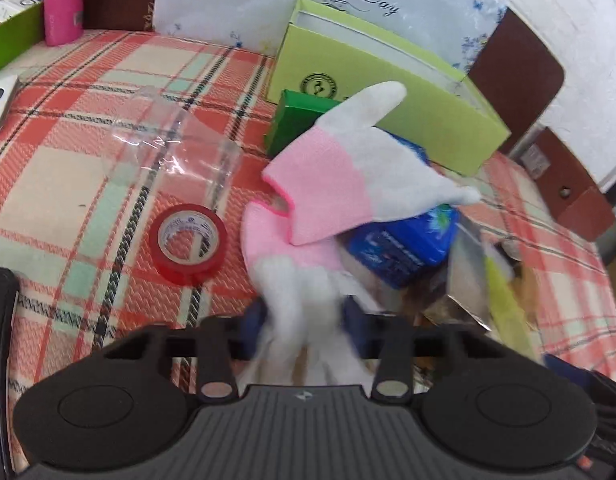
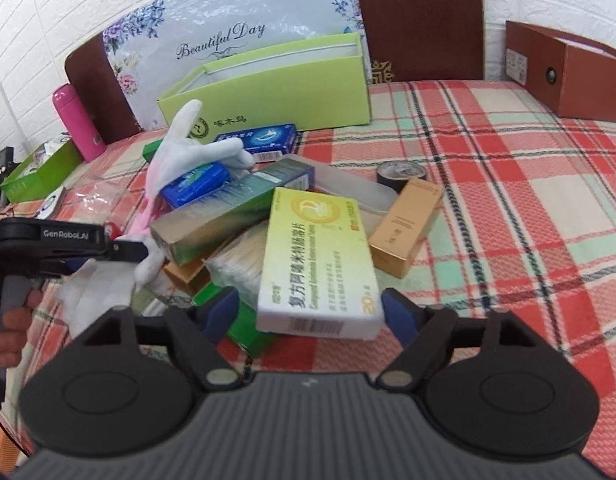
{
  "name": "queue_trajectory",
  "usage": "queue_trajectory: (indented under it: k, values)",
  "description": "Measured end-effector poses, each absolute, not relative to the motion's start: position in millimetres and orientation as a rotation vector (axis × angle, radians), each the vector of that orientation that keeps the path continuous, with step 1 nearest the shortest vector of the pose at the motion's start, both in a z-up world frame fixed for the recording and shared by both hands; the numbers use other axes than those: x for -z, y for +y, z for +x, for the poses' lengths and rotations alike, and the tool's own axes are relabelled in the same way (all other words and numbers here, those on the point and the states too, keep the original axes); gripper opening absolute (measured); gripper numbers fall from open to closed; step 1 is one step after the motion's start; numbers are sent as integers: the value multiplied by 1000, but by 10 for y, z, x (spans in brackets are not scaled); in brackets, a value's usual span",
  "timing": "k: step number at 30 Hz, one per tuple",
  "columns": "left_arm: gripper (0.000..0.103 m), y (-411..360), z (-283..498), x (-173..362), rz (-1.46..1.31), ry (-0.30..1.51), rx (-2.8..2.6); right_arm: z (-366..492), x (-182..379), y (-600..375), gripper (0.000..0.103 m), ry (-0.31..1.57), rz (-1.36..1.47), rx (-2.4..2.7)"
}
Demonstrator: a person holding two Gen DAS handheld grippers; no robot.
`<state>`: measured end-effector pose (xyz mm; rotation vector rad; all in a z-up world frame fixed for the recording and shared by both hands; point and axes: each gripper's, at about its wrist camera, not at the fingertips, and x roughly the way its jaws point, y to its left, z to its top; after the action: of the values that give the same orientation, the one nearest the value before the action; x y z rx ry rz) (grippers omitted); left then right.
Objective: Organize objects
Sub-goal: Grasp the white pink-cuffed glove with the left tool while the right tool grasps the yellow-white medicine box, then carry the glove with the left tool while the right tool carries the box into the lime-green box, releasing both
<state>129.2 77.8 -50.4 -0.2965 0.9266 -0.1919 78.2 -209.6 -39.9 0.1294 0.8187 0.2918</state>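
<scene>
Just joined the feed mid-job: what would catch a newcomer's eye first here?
The pink-and-white gloves, pinched in the left hand-held gripper and draped over the pile's left side. Next, the yellow-green medicine box topping the pile, between the right hand-held gripper's open jaws. A red tape roll lies apart on the plaid cloth.

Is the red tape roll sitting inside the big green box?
No, the red tape roll lies out on the checked cloth, well apart from the big green box.

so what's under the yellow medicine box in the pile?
The medicine box lies tilted on a green box and a clear bag; its top end leans on the long green carton. Whatever lies deeper underneath is covered.
</scene>
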Motion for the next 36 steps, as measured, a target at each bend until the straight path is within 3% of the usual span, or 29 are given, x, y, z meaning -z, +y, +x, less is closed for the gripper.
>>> queue_trajectory:
  k: [2, 7, 9, 10, 11, 12, 20, 29, 36]
  values:
    - [23, 770, 1189, 444, -246, 915, 206, 843, 406, -2087, 84, 822, 147, -299]
    - [24, 734, 1128, 491, -218, 893, 214, 1001, 460, -2156, 85, 838, 218, -306]
    - [21, 738, 1158, 486, -236, 905, 208, 1059, 505, -2159, 78, 856, 218, -299]
    - [18, 751, 1172, 467, -244, 910, 210, 1069, 524, -2168, 67, 859, 224, -310]
    - [9, 770, 1173, 443, -250, 912, 215, 1063, 533, -2180, 67, 863, 240, -318]
    - [7, 792, 1162, 412, -257, 909, 221, 1045, 528, -2188, 67, 861, 242, -322]
    - [7, 825, 939, -89, -272, 811, 296, 792, 198, -2300, 65, 761, 244, -360]
    - [7, 917, 782, -1069, -304, 562, 397, 719, -500, -2351, 65, 576, 187, -392]
    - [7, 761, 1147, -1472, -276, 486, 414, 1056, -794, -2172, 65, 495, 146, -421]
